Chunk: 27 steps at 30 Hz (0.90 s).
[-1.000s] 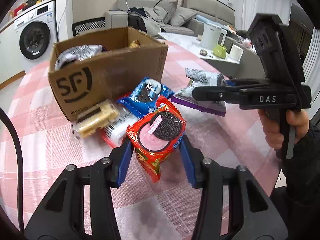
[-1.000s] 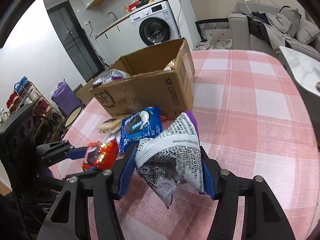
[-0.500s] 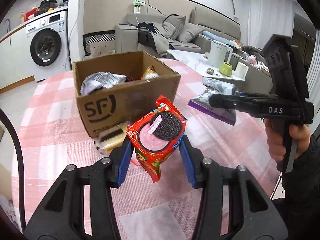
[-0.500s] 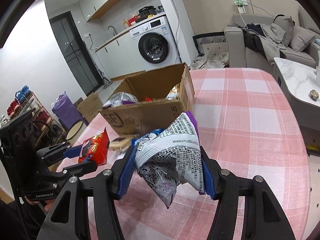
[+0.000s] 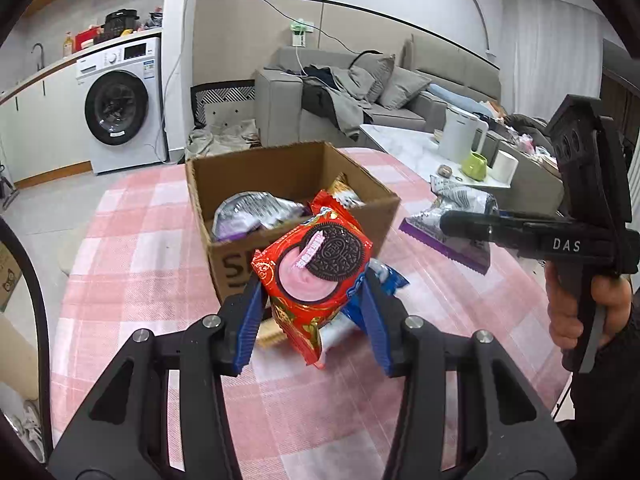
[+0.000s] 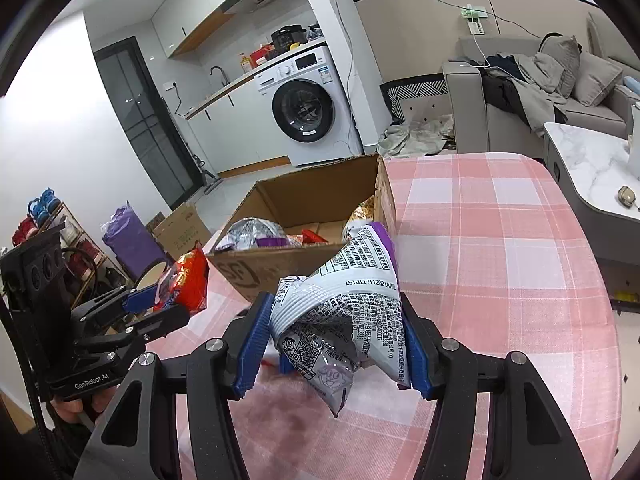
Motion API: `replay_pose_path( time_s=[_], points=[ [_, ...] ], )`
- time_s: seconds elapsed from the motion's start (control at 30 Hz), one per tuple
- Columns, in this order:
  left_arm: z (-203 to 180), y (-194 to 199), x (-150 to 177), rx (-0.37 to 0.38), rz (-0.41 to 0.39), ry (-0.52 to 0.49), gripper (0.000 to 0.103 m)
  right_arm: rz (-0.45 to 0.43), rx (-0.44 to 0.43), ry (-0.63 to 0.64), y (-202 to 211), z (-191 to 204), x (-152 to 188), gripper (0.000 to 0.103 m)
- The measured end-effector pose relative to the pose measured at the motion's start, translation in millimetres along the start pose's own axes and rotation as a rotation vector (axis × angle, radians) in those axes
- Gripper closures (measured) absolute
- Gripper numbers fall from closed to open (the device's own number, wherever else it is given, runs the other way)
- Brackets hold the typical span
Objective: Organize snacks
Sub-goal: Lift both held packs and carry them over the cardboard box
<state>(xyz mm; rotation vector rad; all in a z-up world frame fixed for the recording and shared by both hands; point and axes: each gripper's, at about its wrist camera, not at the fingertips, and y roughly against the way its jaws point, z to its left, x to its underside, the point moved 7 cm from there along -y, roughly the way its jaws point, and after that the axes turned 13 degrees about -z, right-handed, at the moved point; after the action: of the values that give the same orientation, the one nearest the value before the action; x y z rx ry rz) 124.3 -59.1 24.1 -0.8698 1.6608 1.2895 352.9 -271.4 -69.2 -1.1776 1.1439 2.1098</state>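
- The left gripper [image 5: 314,310] is pinching a red cookie pack [image 5: 316,276] between its blue pads, holding it in the air in front of the box [image 5: 384,216].
- The pack is covering the middle of the box's near wall, so only part of the printed logo is showing.
- The right gripper [image 6: 334,344] is clamping a crumpled white-and-purple bag [image 6: 340,304], and the bag's lower corner is hanging below the pads.
- From the left wrist, the right gripper is showing side-on at the right, with the bag [image 5: 460,216] mostly hiding behind its fingers; a hand [image 5: 576,308] is gripping its handle, partly cut off by the frame edge.
- From the right wrist, the left gripper [image 6: 160,304] is appearing at the left edge with the red pack [image 6: 188,284] seen edge-on; the hand under it is barely showing.
- The box is sitting open on the pink checked table [image 6: 500,264], holding a silver-purple packet [image 5: 252,216] and a gold-edged one [image 5: 344,194]; other contents are too shadowed to name.
- A blue packet [image 5: 384,280] and a pale biscuit pack [image 5: 272,334] are lying on the table by the box, mostly hidden behind the red pack and the left pads, and slightly blurred.
- The fisheye rim is darkening every corner.
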Motion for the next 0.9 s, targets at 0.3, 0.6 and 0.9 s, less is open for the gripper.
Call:
replay_pose_path(
  time_s=[0.3, 0.6, 0.9],
  points=[
    [11.6, -5.1, -23.9, -0.041, -0.030, 0.003, 0.059, -0.009, -0.004, 0.025, -13.0, 13.7, -20.0, 0.043],
    [23.3, -17.8, -43.3, -0.082, -0.054, 0.004, 0.059, -0.014, -0.002, 0.045, -30.6, 20.9, -40.0, 0.043],
    [38.2, -46.5, -54.5, -0.113, -0.050, -0.005, 0.059, -0.015, 0.003, 0.063, -58.4, 25.6, -46.5, 0.043]
  ],
)
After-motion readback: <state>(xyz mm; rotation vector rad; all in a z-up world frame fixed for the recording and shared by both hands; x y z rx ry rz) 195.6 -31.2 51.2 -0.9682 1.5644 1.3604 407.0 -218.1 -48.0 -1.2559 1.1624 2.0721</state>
